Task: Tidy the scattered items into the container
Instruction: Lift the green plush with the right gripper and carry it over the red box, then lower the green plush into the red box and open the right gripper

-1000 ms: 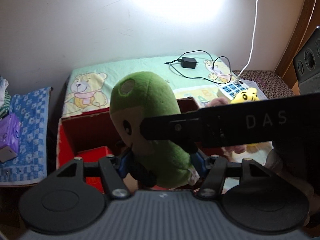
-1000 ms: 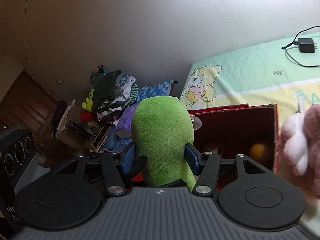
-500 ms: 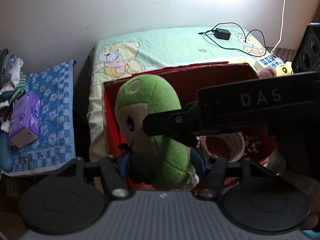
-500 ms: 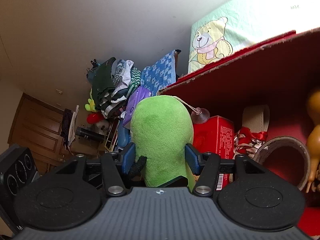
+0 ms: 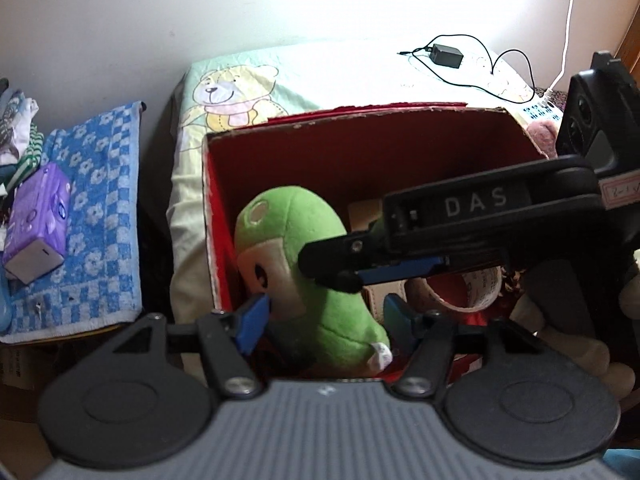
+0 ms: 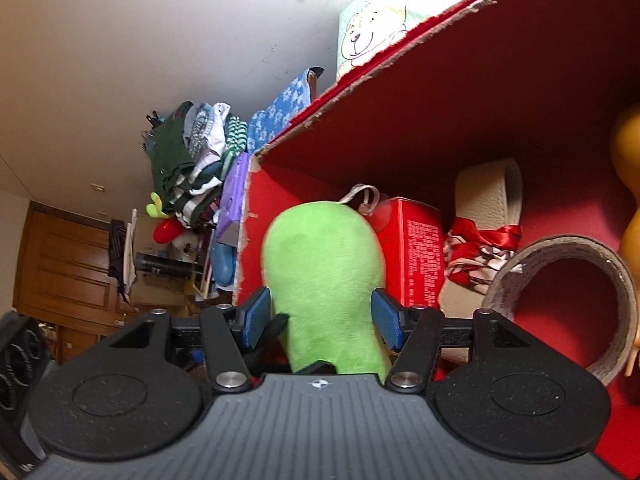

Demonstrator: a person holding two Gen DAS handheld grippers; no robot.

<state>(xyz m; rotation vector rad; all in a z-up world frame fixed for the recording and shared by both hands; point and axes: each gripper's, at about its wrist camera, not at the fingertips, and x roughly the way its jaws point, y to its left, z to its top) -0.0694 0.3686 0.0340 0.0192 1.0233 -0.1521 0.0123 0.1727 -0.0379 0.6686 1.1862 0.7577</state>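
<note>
Right gripper: blue pads on either flank of the green plush toy, touching it or nearly so; cannot tell from the pictures whether it pinches. Seen from the left wrist view, this gripper's finger crosses in front of the plush face. Left gripper: jaws spread, left pad just beside the plush, right pad apart from it.

Green plush toy sits upright inside the red box, at its left end against the side wall.

Just behind the plush: a red carton. To its right: a beige piece tied with red ribbon, then a tape roll standing on edge.

Beyond the box: bear-print sheet with a black charger and cable. Left of the box: blue checked towel bearing a purple pack.
</note>
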